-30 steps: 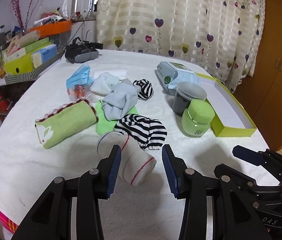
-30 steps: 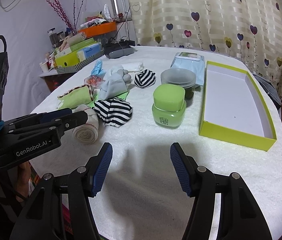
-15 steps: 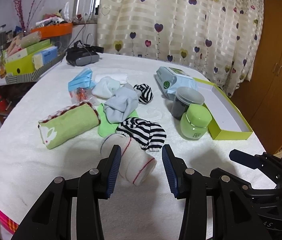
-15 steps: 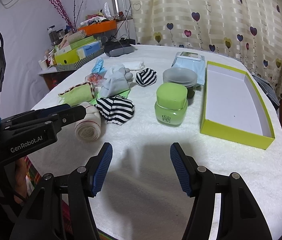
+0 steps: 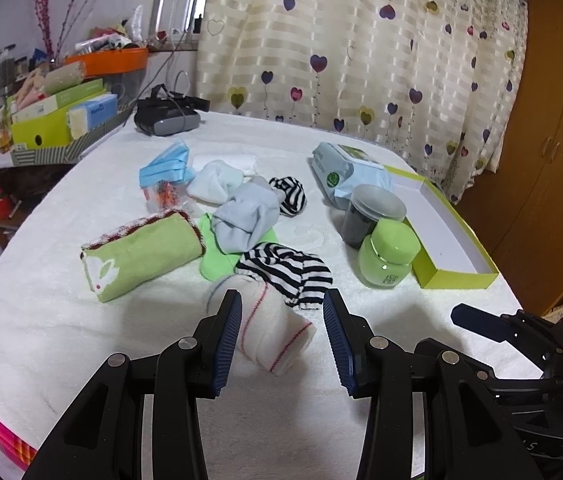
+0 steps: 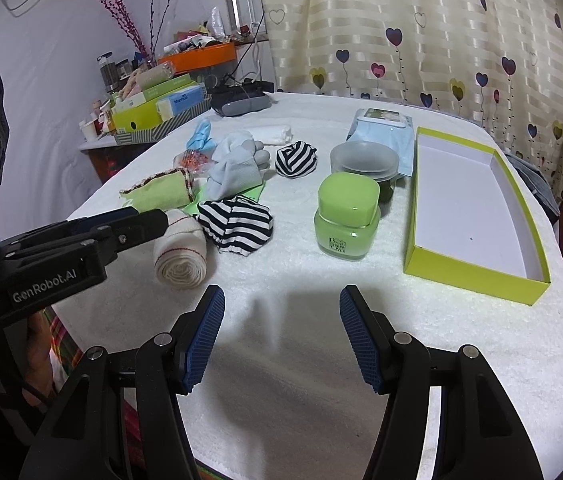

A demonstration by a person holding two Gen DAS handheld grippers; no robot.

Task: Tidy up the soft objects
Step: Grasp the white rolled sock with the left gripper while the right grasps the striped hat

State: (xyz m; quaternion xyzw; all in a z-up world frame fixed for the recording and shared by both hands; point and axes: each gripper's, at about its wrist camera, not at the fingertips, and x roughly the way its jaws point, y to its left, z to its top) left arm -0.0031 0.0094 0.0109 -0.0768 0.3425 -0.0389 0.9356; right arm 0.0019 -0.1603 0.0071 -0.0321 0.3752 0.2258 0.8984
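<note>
A rolled white cloth with red stitching [image 5: 277, 332] lies on the white table cover [image 5: 61, 344]. My left gripper [image 5: 281, 300] is open around it. Its left pad overlaps the roll's edge, while the right pad stands apart from it. From the right wrist view the left gripper [image 6: 149, 220] hovers just left of the white roll [image 6: 179, 256]. Behind the roll lie a striped sock [image 5: 285, 272], a light blue sock [image 5: 245, 216], a striped sock ball [image 5: 291, 196] and a folded green towel [image 5: 141, 252]. My right gripper [image 6: 281, 300] is open over bare cover.
An open lime-green box [image 6: 477, 276] sits at the right. A green jar [image 6: 345, 216], a grey lidded tub [image 6: 363, 158] and a wipes pack [image 5: 341, 168] stand left of it. Blue masks [image 5: 165, 168] and a headset [image 5: 165, 120] lie farther back. A cluttered shelf stands at the left.
The left gripper has drifted slightly over the white roll, jaws at the same width. The right gripper has not moved.
</note>
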